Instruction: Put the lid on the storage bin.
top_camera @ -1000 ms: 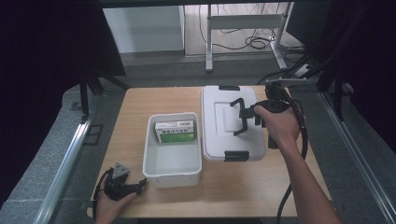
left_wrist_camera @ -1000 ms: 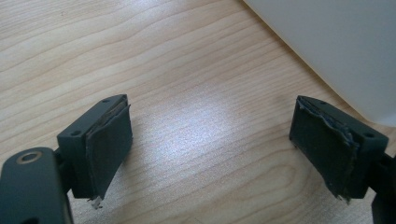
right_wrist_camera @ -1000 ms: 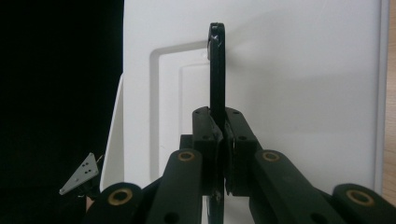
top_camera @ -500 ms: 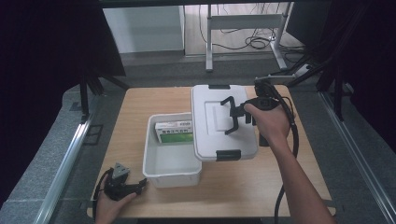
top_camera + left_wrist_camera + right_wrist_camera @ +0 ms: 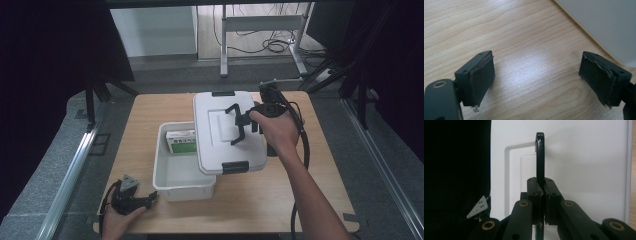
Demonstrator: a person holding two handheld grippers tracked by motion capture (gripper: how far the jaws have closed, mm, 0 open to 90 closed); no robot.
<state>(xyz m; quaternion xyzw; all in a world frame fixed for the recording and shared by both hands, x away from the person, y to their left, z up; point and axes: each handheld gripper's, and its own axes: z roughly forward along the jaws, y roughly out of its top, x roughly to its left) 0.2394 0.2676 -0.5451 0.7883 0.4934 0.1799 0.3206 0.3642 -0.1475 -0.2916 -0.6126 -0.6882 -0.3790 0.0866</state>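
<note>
Fingers (image 5: pixel 543 192) of right gripper (image 5: pixel 243 125) clamped on lid's black handle (image 5: pixel 539 157), carrying lid (image 5: pixel 220 131) over open bin (image 5: pixel 172 175) to cover it; left gripper (image 5: pixel 131 200) spread wide, idle on worktop (image 5: pixel 320 170).

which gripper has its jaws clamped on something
The right gripper, shut on the white lid's black handle; the left gripper rests open.

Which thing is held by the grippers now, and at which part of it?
The right gripper is shut on the black handle of the white lid, carrying the lid over the white box. The left gripper is open and holds nothing.
</note>
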